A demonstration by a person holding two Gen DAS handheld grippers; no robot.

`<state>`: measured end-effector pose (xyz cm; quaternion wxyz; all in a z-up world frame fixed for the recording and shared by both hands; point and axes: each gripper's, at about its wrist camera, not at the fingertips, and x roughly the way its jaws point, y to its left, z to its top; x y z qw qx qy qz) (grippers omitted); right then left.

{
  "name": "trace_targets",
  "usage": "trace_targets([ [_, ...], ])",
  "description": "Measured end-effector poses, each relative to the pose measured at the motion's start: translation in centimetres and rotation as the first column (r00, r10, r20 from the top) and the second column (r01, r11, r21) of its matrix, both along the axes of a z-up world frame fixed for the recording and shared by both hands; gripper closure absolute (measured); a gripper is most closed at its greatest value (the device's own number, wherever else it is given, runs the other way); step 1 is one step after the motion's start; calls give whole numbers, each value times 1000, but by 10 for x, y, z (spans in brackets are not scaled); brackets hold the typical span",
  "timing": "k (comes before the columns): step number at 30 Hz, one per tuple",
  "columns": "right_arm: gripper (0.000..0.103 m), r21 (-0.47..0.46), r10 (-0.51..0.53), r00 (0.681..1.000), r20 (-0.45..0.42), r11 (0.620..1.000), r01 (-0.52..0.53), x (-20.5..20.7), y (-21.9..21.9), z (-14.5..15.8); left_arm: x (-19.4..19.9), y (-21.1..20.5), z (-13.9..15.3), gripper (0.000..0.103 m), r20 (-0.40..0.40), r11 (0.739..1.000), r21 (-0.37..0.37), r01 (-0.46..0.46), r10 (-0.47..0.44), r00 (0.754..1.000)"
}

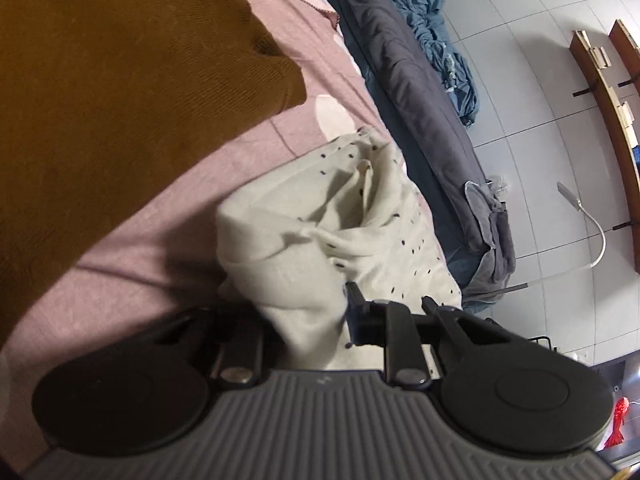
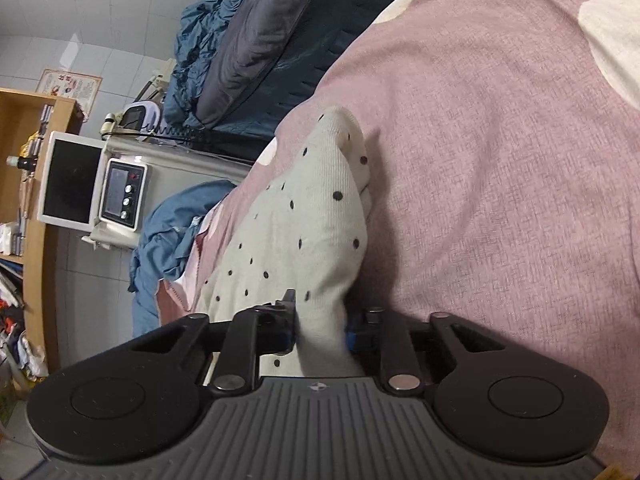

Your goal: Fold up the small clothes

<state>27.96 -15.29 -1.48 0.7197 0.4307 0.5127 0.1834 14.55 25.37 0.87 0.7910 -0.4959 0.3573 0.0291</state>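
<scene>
Cloth hid much of the left wrist view: one cream dotted garment [image 1: 320, 220] lay bunched at the edge of the pink bedspread [image 1: 160, 208], and a fold of it ran down between the fingers of the left gripper [image 1: 308, 320], whose jaws were closed on it. Only one finger [image 1: 360, 312] showed; the other was buried under fabric. One brown garment [image 1: 100, 80] filled the upper left, cut off by the frame. Beyond the bedspread's edge lay one grey quilt [image 1: 420, 100] and crumpled blue sheets [image 1: 436, 24]

From the right wrist, the same cream dotted garment [image 2: 304, 216] rose in a peak near the bedspread's [image 2: 500, 160] edge, and the right gripper [image 2: 320, 320] pinched a fold, jaws nearly together. Both fingertips were half covered. One white microwave [image 2: 92, 184] stood blurred at the left
</scene>
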Motion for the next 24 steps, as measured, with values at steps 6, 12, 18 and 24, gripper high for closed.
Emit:
trace_targets([
  [6, 82, -66, 29, 998, 53, 997, -26, -8, 8, 31, 2, -4, 36, 93, 30, 994, 97, 59, -62, 998],
  [12, 84, -92, 189, 960, 205, 981, -173, -12, 49, 96, -8, 22, 100, 93, 93, 980, 190, 64, -83, 992],
  [18, 84, 69, 236, 925, 298, 961, -267, -12, 106, 148, -48, 84, 171, 93, 158, 950, 310, -33, -18, 987],
  [24, 84, 182, 327, 906, 269, 906, -381, -21, 181, 150, -113, 146, 195, 92, 85, 920, 358, -161, 140, 987],
])
